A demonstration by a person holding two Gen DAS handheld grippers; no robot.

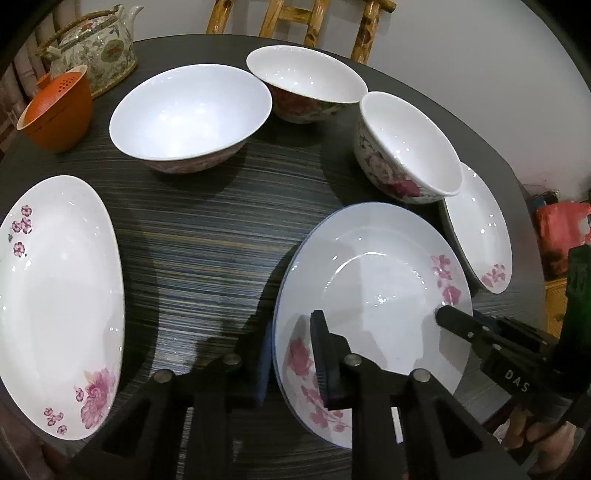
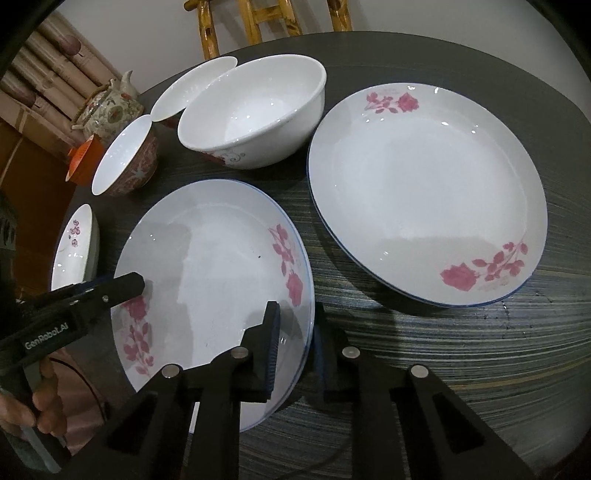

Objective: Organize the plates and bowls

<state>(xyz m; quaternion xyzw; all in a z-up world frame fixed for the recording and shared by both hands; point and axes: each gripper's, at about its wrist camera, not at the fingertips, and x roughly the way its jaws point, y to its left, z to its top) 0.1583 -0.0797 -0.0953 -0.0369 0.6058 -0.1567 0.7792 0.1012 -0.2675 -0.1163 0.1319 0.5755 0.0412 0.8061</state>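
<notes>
A blue-rimmed white plate with pink roses [image 1: 373, 295] [image 2: 214, 280] is held between both grippers, slightly above the dark striped table [image 1: 207, 236]. My left gripper [image 1: 291, 362] is shut on its near-left rim; it also shows in the right wrist view [image 2: 122, 286]. My right gripper [image 2: 295, 347] is shut on the plate's right rim; it also shows in the left wrist view [image 1: 454, 317]. A matching rose plate [image 2: 424, 192] lies on the table to the right. An oval floral plate [image 1: 59, 302] lies at the left. Three bowls [image 1: 188, 114] [image 1: 306, 81] [image 1: 406, 147] stand at the back.
A floral teapot [image 1: 96, 48] and an orange cup [image 1: 59, 110] stand at the table's far left. Bamboo chairs [image 1: 295, 22] stand behind the table. A red bag [image 1: 557, 236] sits beyond the right edge.
</notes>
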